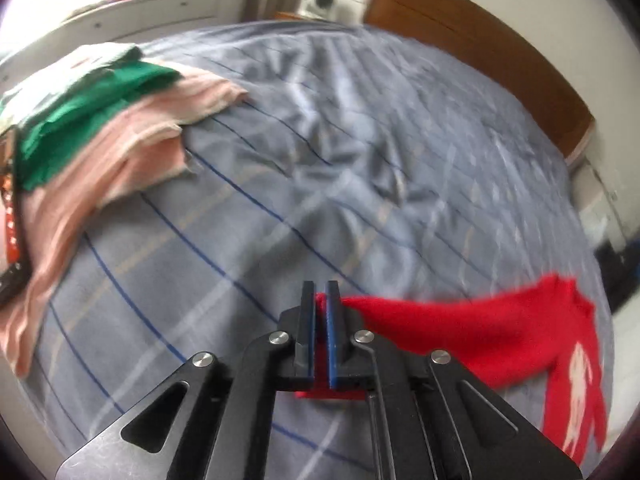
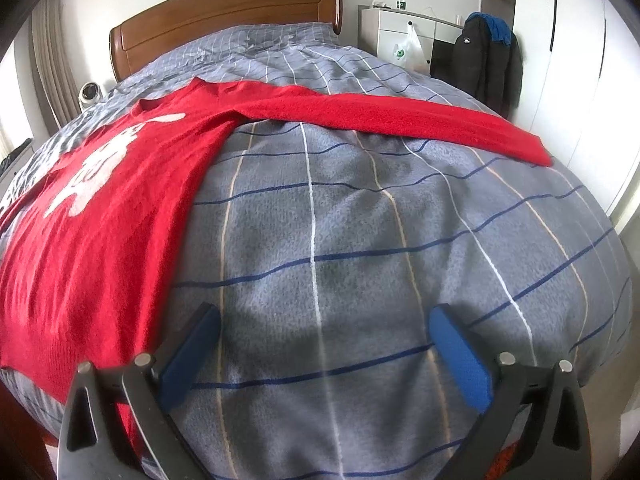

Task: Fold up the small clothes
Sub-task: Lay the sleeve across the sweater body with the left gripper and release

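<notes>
A red sweater (image 2: 100, 208) with a white figure on its front lies spread on the bed, one long sleeve (image 2: 400, 118) stretched out to the right. In the left wrist view my left gripper (image 1: 321, 292) is shut on the cuff end of the other red sleeve (image 1: 460, 328), which trails off to the right toward the sweater's body (image 1: 572, 380). My right gripper (image 2: 324, 320) stands open low over the bedspread just right of the sweater's side edge, with nothing between its blue pads (image 2: 460, 360).
The bed wears a grey checked cover (image 2: 340, 240) with a wooden headboard (image 2: 224, 20) behind. A pile of pink and green clothes (image 1: 100, 132) lies at the far left. A dark jacket (image 2: 484, 56) hangs by white cabinets; a small white camera (image 2: 90, 94) sits beside the bed.
</notes>
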A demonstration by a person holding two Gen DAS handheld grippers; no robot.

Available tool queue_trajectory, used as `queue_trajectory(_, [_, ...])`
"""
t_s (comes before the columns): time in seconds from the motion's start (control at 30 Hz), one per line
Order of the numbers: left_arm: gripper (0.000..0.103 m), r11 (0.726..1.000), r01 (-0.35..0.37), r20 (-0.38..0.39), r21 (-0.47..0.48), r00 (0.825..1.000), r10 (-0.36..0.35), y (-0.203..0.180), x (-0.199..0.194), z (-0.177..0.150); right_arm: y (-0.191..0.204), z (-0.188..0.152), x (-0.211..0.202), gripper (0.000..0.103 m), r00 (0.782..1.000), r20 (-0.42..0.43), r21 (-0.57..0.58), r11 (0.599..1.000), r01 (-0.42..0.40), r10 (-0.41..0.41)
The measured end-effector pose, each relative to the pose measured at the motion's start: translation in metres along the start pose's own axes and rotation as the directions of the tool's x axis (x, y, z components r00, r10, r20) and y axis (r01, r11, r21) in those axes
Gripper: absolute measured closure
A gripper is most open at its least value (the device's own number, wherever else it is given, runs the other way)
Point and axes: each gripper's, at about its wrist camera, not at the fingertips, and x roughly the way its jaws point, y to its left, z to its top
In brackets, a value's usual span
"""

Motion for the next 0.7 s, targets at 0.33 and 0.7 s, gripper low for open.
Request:
queue_trajectory(0.33, [0.032, 0.999, 0.030, -0.021, -0.012, 0.999, -0.030, 0.008, 0.003, -0.011, 0.001, 0.000, 0.001, 0.000, 1.000, -0.003, -0.005, 1.000, 0.006, -0.006])
queue_trajectory(0.7, [0.097, 0.953, -0.176, -0.083, 0.247, 0.976, 0.202, -0.029, 0.018, -0.032, 0.004, 0.000, 0.002, 0.000, 1.000, -0.005, -0.015, 1.000, 0.009, -0.009])
